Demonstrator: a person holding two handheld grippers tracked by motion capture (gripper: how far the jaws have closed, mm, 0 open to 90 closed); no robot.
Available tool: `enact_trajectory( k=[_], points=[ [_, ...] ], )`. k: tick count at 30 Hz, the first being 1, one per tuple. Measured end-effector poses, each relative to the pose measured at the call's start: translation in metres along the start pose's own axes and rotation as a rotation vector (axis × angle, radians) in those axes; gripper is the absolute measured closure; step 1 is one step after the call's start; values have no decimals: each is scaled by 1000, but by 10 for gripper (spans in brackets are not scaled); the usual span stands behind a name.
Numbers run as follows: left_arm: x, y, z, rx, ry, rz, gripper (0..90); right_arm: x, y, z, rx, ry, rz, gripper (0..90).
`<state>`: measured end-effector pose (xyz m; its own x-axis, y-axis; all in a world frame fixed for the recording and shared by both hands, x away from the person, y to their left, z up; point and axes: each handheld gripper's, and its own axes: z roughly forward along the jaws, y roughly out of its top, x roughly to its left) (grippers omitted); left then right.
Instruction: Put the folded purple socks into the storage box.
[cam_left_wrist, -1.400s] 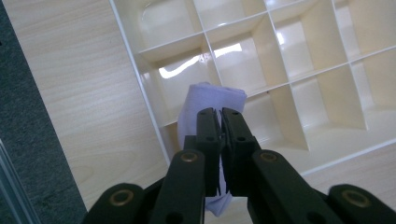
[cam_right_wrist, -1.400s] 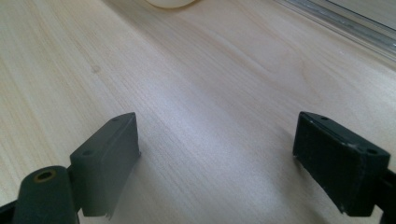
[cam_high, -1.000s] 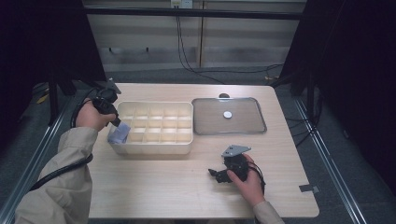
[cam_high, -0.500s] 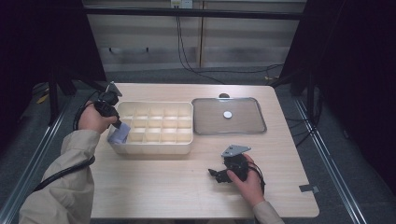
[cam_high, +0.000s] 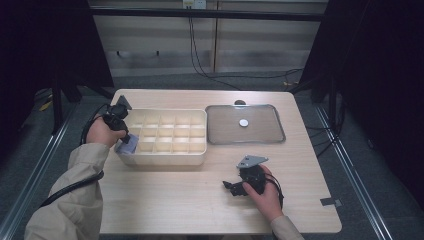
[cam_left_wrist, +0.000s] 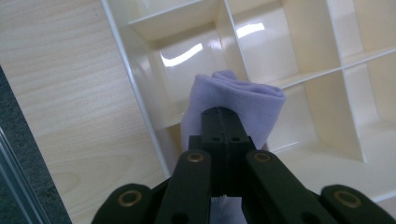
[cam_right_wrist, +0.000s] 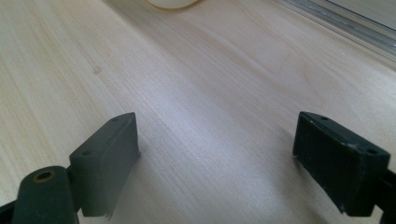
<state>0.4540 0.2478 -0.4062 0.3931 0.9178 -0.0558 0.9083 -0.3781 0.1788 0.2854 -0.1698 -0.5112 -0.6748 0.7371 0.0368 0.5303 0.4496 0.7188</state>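
Lilac folded cloth (cam_left_wrist: 233, 105), clamped in the left hand-held gripper (cam_left_wrist: 223, 122), hangs over the cream divided tray's (cam_high: 165, 157) left-front compartment near the bench's (cam_high: 175, 200) left edge. Right hand-held gripper (cam_right_wrist: 215, 149) rests near the front edge, jaws apart.

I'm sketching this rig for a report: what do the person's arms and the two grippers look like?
Both forearms wear light beige sleeves. Each hand carries a black gripper with two flat, blocky black jaws on linked arms with brass-coloured pivot pins. The right gripper has a grey three-cornered plate on top; the left gripper trails a black cable along the sleeve.
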Motion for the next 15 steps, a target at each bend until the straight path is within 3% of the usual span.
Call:
enact_trajectory(
  k=[5, 10, 15],
  points=[
    [0, -3, 3, 12, -9, -6, 900, 0, 0, 0, 2, -1, 2, 137],
    [3, -9, 11, 63, -23, -13, 900, 0, 0, 1, -5, -1, -8, 137],
    [5, -16, 20, 48, -33, -20, 900, 1, 0, 1, 0, 0, -3, 137]
  ],
)
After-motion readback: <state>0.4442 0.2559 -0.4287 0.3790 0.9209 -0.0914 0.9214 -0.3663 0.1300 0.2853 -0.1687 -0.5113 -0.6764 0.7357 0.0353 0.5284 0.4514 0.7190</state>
